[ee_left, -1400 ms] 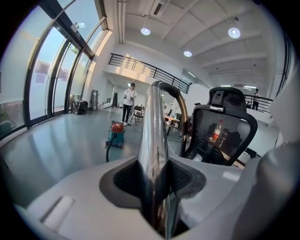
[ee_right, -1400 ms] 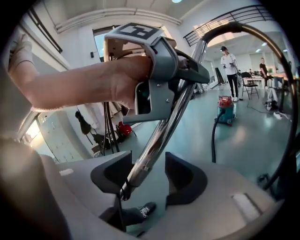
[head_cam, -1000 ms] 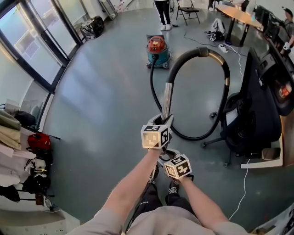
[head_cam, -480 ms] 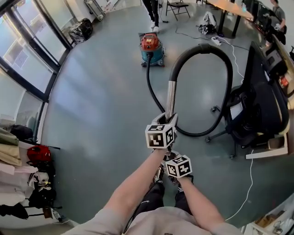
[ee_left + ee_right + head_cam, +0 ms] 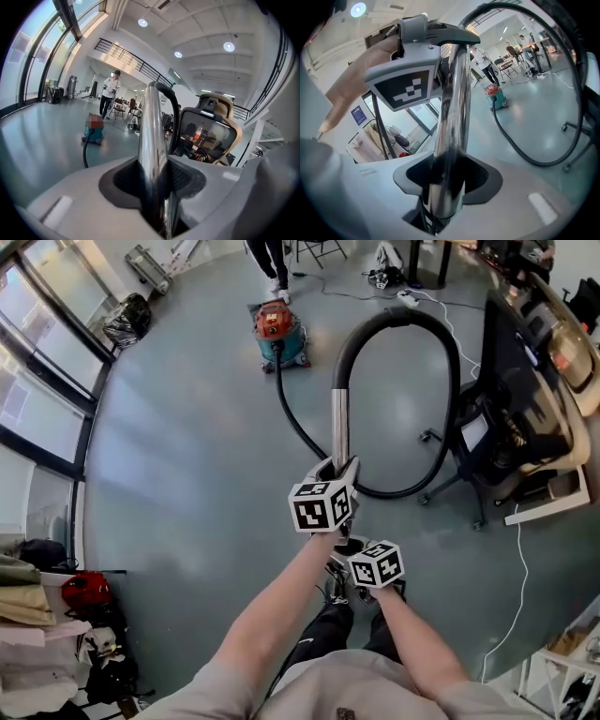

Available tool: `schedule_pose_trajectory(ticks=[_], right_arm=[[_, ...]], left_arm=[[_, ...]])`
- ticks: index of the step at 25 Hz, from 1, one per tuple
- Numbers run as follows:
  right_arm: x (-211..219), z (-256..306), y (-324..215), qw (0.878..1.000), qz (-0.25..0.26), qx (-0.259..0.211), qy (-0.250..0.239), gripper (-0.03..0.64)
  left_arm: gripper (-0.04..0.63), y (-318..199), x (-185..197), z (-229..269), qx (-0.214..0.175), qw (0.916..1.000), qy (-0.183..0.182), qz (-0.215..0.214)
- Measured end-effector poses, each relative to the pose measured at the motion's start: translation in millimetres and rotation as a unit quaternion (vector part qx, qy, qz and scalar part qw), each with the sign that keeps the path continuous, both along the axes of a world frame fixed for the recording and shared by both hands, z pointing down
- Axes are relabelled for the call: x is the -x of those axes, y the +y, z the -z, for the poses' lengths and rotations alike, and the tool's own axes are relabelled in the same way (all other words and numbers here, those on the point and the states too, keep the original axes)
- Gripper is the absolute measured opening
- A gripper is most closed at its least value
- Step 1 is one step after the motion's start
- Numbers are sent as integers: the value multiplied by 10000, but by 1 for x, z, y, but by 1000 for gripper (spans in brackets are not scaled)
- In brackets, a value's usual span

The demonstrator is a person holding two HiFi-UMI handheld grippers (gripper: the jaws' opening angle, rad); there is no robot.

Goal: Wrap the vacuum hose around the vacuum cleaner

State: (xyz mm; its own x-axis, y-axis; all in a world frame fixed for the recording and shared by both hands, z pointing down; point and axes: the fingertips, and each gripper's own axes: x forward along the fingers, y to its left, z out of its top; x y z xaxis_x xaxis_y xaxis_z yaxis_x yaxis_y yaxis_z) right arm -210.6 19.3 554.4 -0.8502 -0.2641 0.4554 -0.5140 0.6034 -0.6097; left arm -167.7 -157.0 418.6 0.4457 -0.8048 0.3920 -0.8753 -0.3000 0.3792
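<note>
Held: wand [image 5: 339, 423], clamped in left gripper [image 5: 337, 468]. The right gripper [image 5: 443, 180] jaws, just closing, seemingly grip it too — well apart from vacuum cleaner [image 5: 275, 329]. Unwrapped hose [image 5: 401, 314] trails from it. Next — carry wand there, coil.

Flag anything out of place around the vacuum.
The vacuum hose trails from the vacuum cleaner in one wide loop, unwrapped, passing close by an office chair. Nothing looks spilled or damaged.
</note>
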Motion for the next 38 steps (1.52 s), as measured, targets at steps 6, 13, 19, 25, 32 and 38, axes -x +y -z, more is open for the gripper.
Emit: schedule_pose_trajectory(ticks=[6, 13, 19, 25, 32, 38], right_arm=[[-10, 3, -1, 10000, 3, 55, -74, 198], [-17, -2, -2, 10000, -16, 5, -26, 198], [-20, -3, -6, 10000, 42, 2, -21, 199], [-10, 4, -11, 9999, 74, 48, -77, 199], [1, 4, -20, 10000, 79, 5, -56, 204], [3, 3, -20, 9998, 138, -124, -50, 213]], left_arm=[[157, -1, -21, 3, -263, 9978, -109, -603], [171, 1, -33, -4, -331, 9941, -311, -980], [176, -4, -34, -8, -290, 9930, -236, -1119], [152, -9, -25, 0, -189, 9962, 203, -824], [146, -12, -24, 8, -296, 9968, 189, -720], [146, -12, -20, 7, -302, 9971, 198, -672]])
